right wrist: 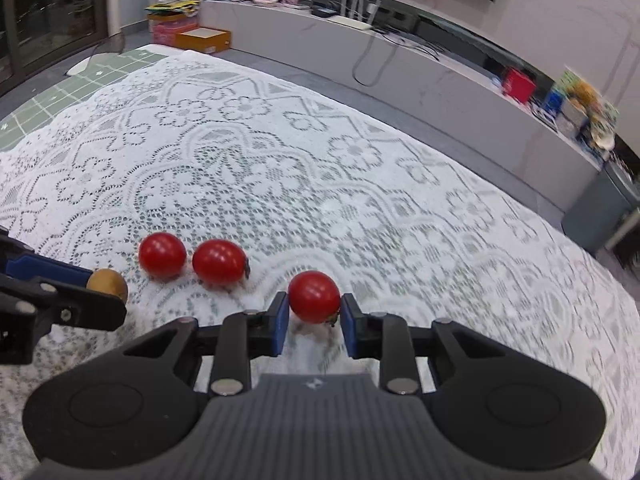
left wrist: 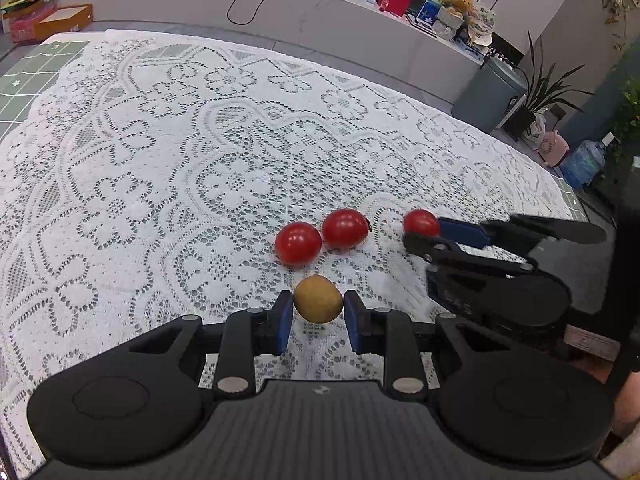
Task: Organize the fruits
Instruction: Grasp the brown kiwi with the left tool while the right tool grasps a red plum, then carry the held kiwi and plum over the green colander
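- The left gripper is closed on a small brown fruit — round, dull skin.
- The right gripper clamps a glossy red tomato.
- Just beyond the brown fruit, two more red tomatoes lie side by side on the lace tablecloth.
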Motion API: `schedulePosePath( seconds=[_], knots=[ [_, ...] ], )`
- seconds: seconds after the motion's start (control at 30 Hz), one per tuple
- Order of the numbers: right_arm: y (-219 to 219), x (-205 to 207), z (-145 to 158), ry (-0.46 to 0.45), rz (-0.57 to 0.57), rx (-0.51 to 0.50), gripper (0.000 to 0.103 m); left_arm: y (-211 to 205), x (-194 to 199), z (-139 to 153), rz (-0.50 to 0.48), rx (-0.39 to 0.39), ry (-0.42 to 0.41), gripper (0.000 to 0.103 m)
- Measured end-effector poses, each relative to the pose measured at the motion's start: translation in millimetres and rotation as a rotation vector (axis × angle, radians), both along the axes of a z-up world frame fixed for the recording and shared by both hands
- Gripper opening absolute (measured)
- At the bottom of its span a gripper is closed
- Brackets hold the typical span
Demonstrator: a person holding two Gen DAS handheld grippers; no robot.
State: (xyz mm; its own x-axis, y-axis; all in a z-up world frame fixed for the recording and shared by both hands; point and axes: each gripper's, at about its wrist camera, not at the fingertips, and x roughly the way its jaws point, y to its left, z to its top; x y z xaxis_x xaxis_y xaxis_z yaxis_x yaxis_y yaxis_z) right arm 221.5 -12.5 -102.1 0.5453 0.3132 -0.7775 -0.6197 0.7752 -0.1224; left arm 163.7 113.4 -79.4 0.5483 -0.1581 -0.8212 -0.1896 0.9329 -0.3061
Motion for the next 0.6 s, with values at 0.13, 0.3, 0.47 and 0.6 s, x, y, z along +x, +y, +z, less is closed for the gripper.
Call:
schedulePosePath(
  seconds=[0.13,0.3,0.47,0.6],
  knots=[
    [-14.2,-19.1,10.6,0.015,-0.028,0.015,0.024,-5.1,-6.7,4.8,-0.013,0.002,-0.012,0.031],
    [-32.5,-45.3,25.4,0.031,-0.056,0.048,0.024,-12.0,-15.7,13.1,-0.028,0.007,-0.032,0.031],
    [-50.0,-72.9,35.4,0.036,-0.061,0.069,0.024,-21.4,-26.1,22.5,-0.05,0.016,-0.057,0.031],
    [-63.0,-91.3,46.4,0.032,-0.064,0.091,0.024,-31.8,-33.4,29.7,-0.072,0.025,-0.075,0.031]
  ],
)
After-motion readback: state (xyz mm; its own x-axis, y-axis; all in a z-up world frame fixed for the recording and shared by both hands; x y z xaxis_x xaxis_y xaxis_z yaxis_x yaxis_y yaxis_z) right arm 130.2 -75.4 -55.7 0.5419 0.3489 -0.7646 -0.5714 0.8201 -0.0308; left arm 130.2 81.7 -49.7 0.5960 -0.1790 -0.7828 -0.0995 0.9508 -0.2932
